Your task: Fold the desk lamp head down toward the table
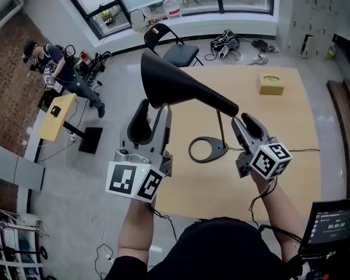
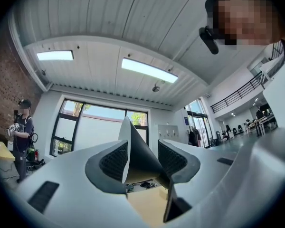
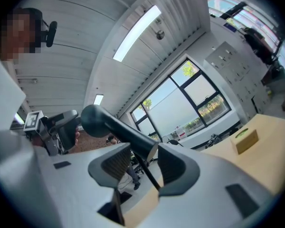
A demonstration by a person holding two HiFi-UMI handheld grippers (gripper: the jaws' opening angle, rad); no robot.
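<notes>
There is one desk lamp on the table [image 1: 280, 174], towards its near left side. Its ring base [image 1: 207, 149] lies flat on the wood and a single thin stem [image 1: 220, 127] stands up from it. The black cone head [image 1: 175, 86] sits on top of the stem, well clear of the table, with its wide mouth to the left and its narrow end to the right, at the joint.

Two grippers are up at the lamp, one at each end of the head. The left gripper [image 1: 153, 111] has its jaws wide apart, with the flared end of the head [image 2: 135, 151] between the pads [image 2: 115, 161]. I can't see either pad pressing on it. The right gripper [image 1: 243, 121] is just as wide open. The narrow end of the head [image 3: 118, 127] and the top of the stem [image 3: 147, 172] sit in its gap, and it isn't clamping them.

One yellowish box [image 1: 271, 85] sits on the far part of the table, well away from the lamp. One black chair [image 1: 175, 48] stands beyond the table's far edge. One other person [image 1: 58, 69] is over by the brick wall, beside a small table [image 1: 57, 116].
</notes>
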